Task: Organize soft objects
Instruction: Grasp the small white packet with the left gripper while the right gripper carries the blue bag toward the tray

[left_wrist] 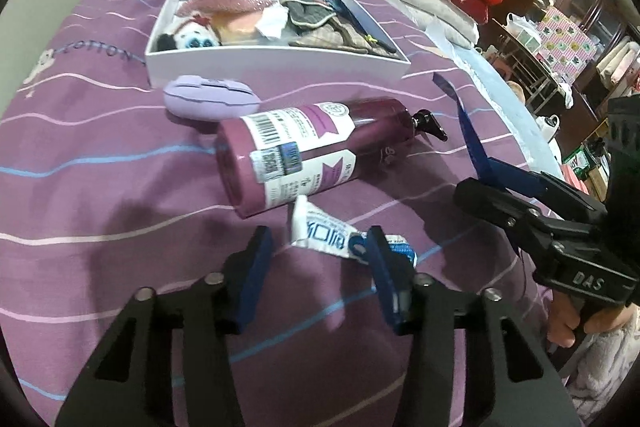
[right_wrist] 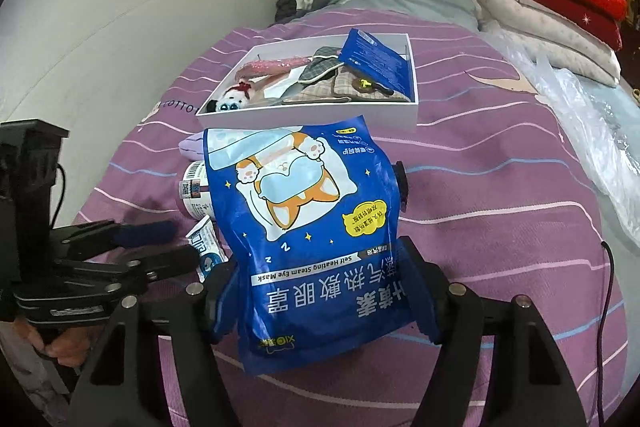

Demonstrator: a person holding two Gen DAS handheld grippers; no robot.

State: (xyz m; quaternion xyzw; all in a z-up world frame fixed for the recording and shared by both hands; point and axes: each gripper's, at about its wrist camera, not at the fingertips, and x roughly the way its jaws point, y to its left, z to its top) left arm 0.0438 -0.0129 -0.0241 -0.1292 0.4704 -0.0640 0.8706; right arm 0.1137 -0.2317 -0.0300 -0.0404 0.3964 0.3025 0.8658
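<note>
My right tool (right_wrist: 320,301) grips the blue eye-mask pouch (right_wrist: 308,227) by its lower end, long axis running away from me toward the white box (right_wrist: 320,117) on the bed (right_wrist: 500,227), print upside down. My left tool (left_wrist: 316,267) stands partly open over the bedspread, pads pressing nothing; a small white tube (left_wrist: 332,231) lies beside its right finger, pointing at the toppled purple bottle (left_wrist: 308,147).
</note>
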